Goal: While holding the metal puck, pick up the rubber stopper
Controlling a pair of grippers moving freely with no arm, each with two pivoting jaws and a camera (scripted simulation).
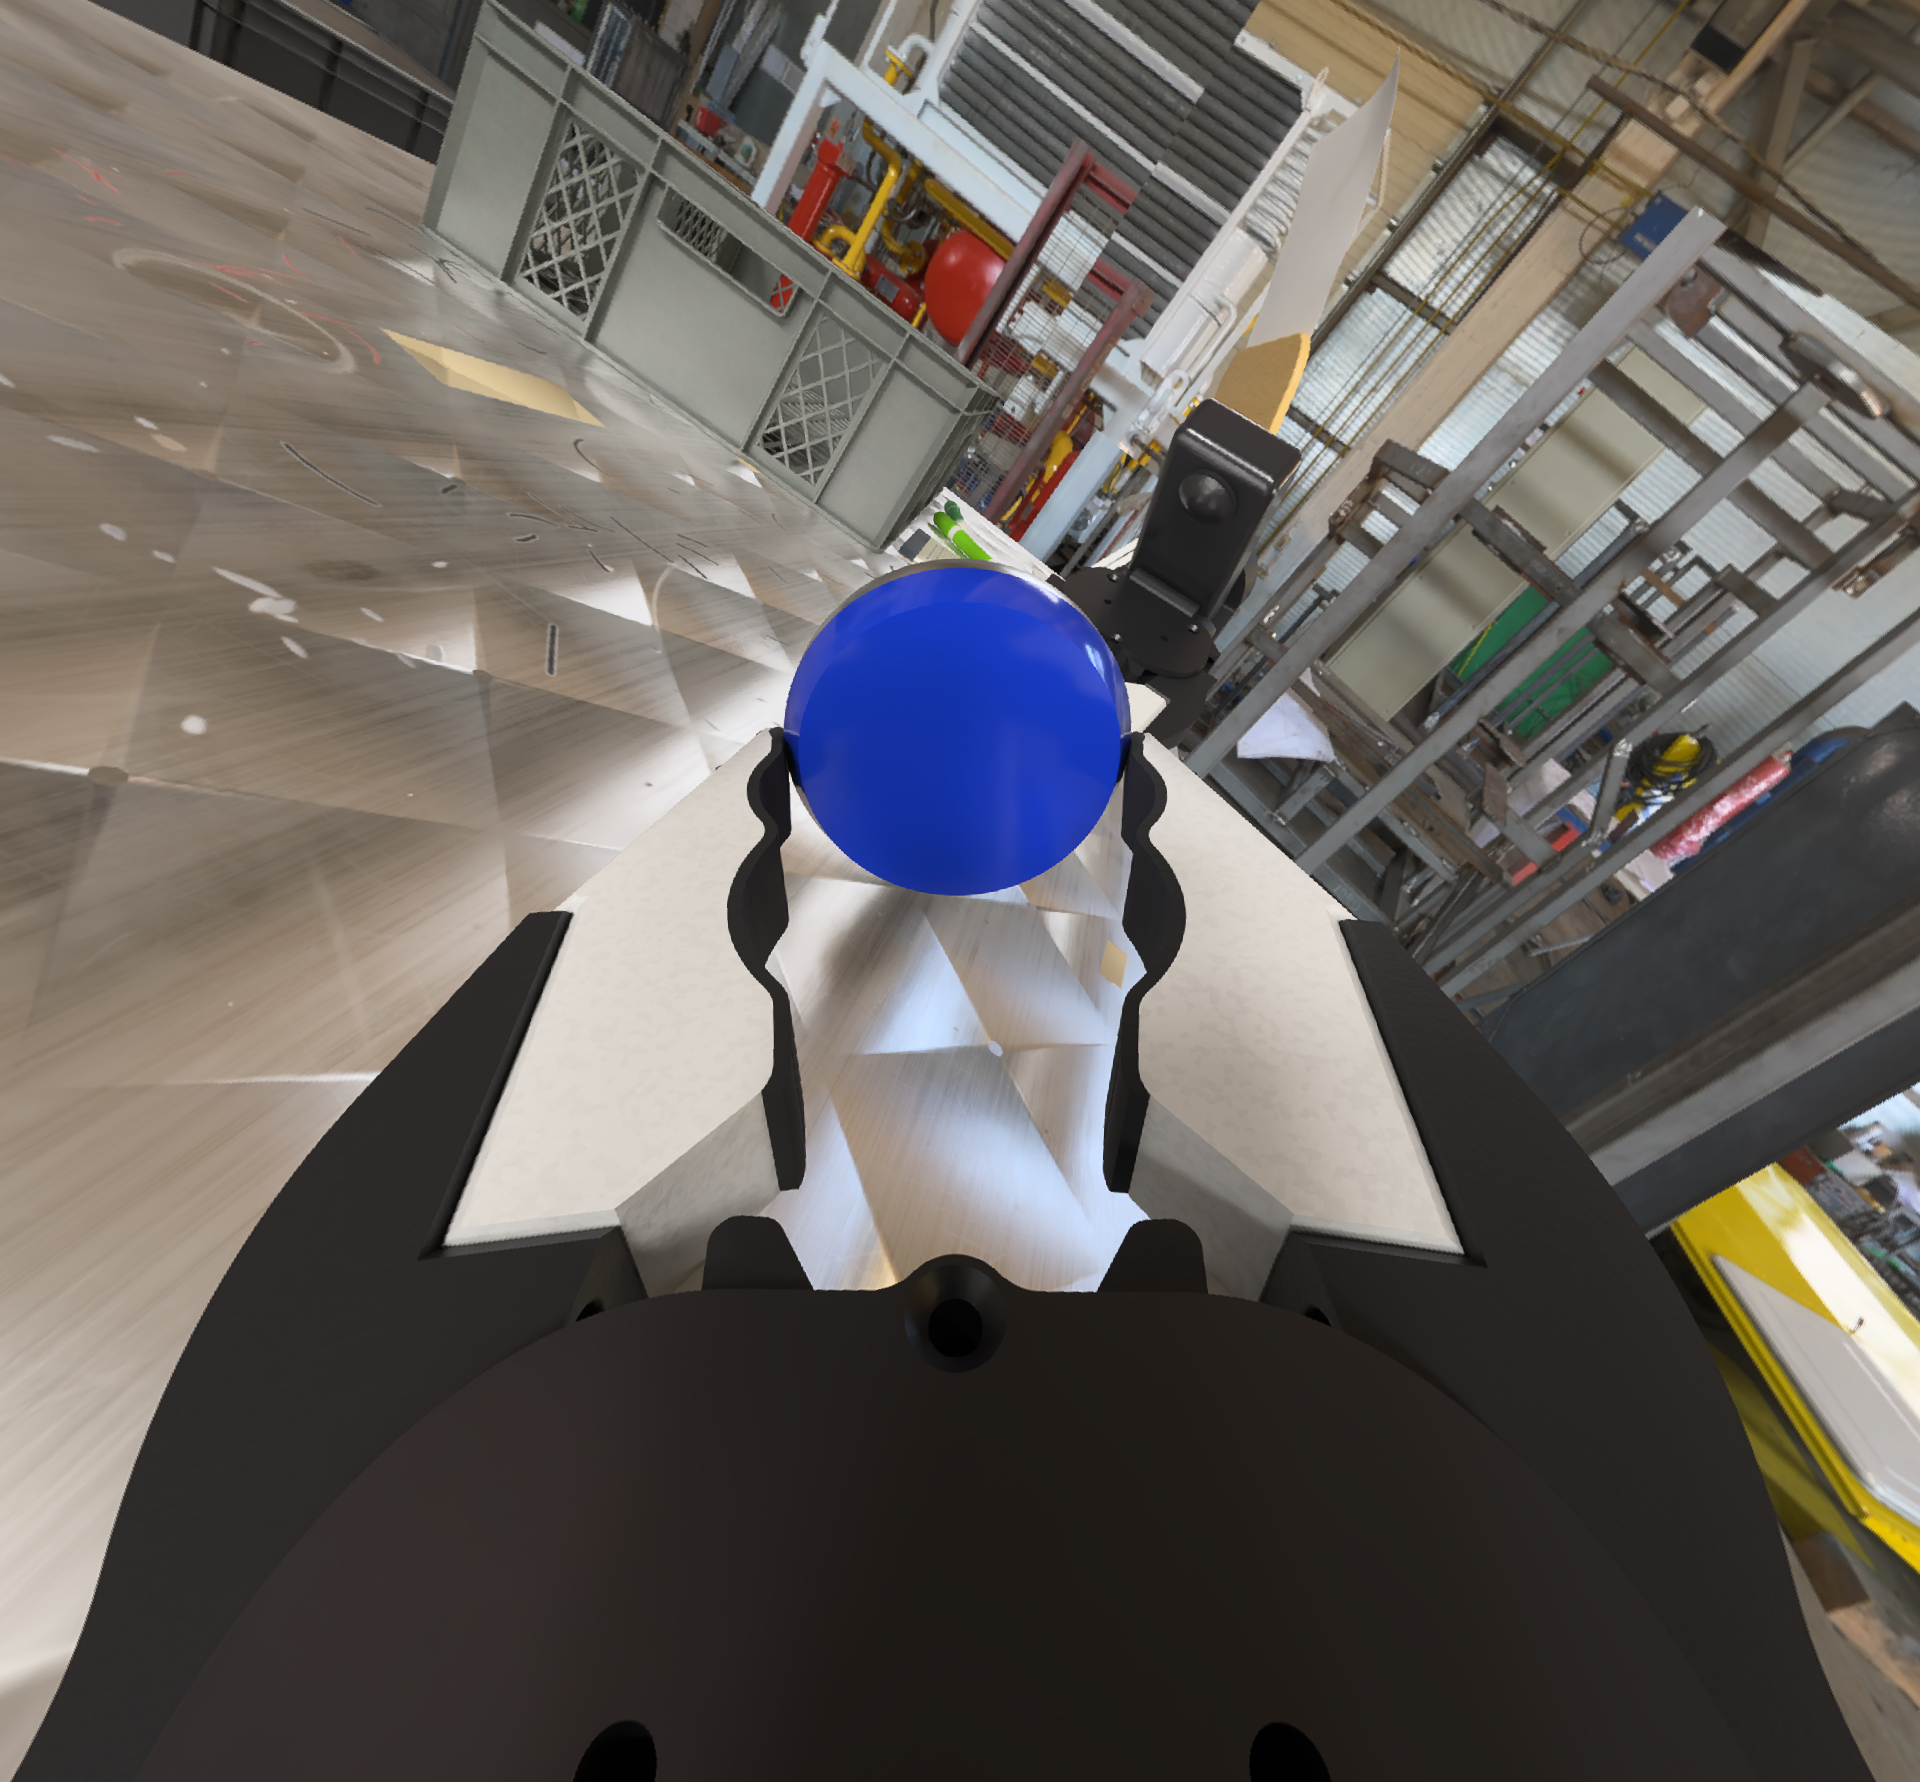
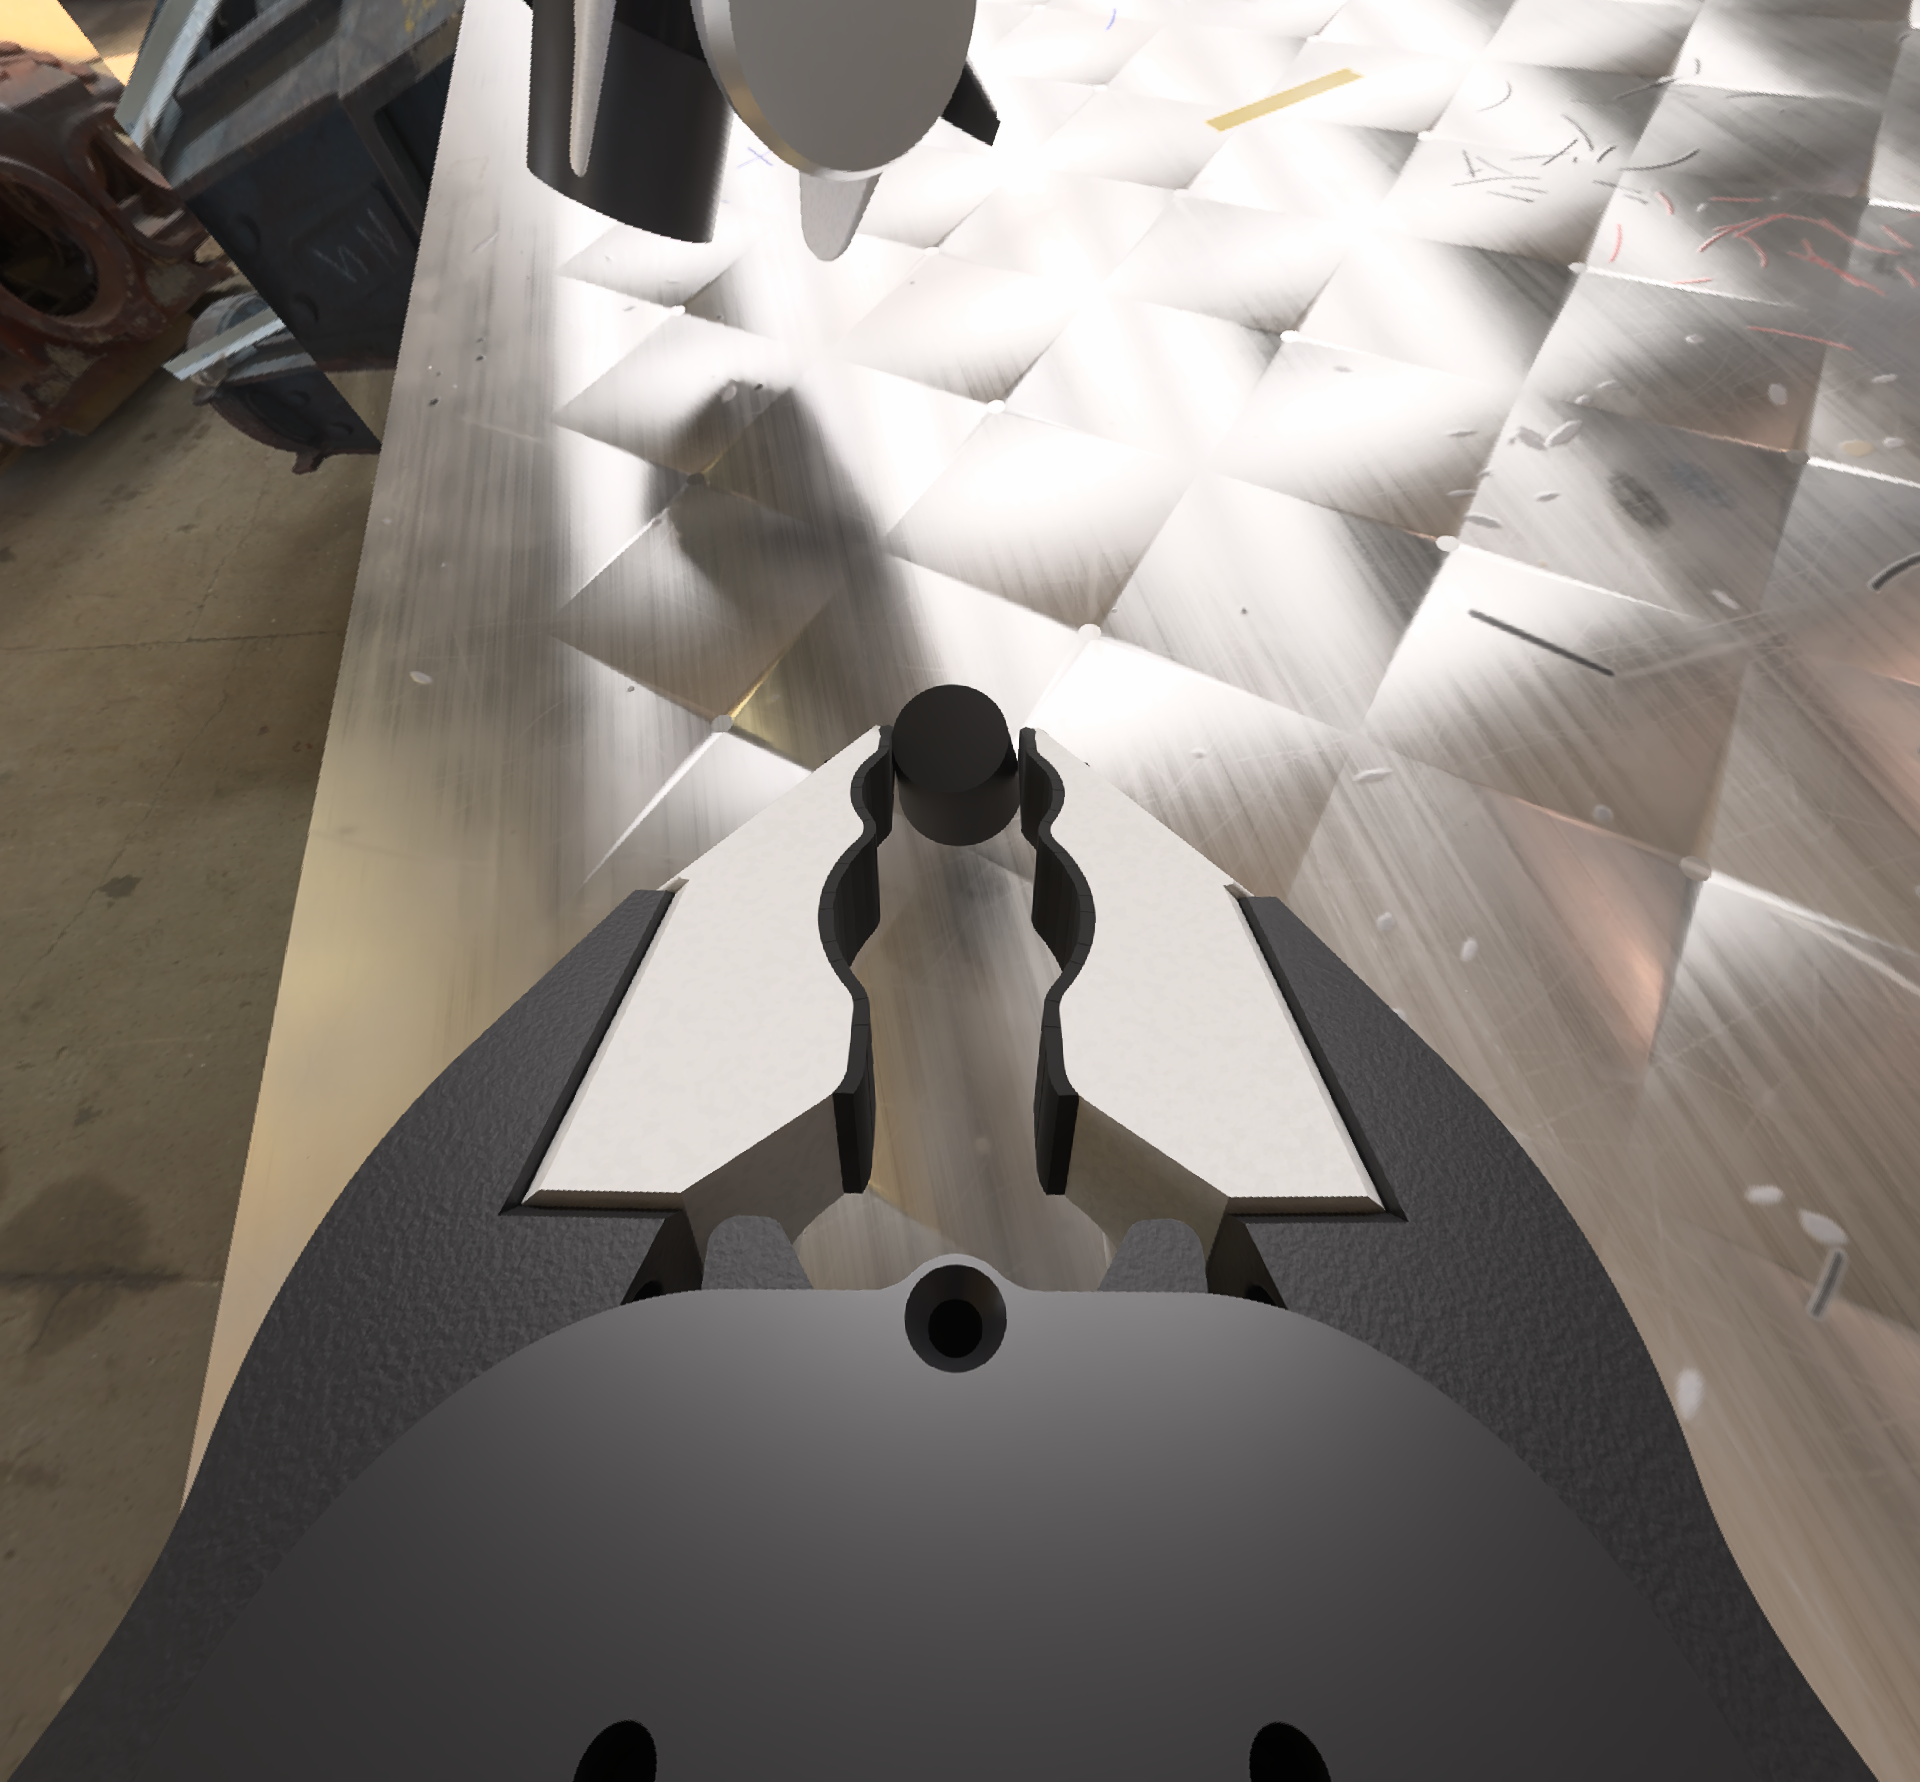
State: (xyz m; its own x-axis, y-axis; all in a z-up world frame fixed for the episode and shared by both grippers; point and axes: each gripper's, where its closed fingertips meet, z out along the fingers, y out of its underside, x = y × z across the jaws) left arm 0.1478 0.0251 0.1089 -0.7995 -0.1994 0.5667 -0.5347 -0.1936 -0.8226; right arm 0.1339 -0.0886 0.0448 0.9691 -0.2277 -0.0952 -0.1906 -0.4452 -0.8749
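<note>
The left gripper [image 1: 956, 745] has its jaws closed onto the edges of the metal puck [image 1: 956, 730], its blue face toward the camera, held clear above the metal table [image 1: 312, 589]. The right gripper [image 2: 954, 776] has the black rubber stopper [image 2: 953, 764] between its fingertips, jaws narrowed to about its width; whether they already press it, or whether it sits on the table, I cannot tell. To do this well, I would squeeze evenly on both flanks, then lift straight up, keeping the puck-side grip firm. Count: one puck, one stopper, two grippers.
</note>
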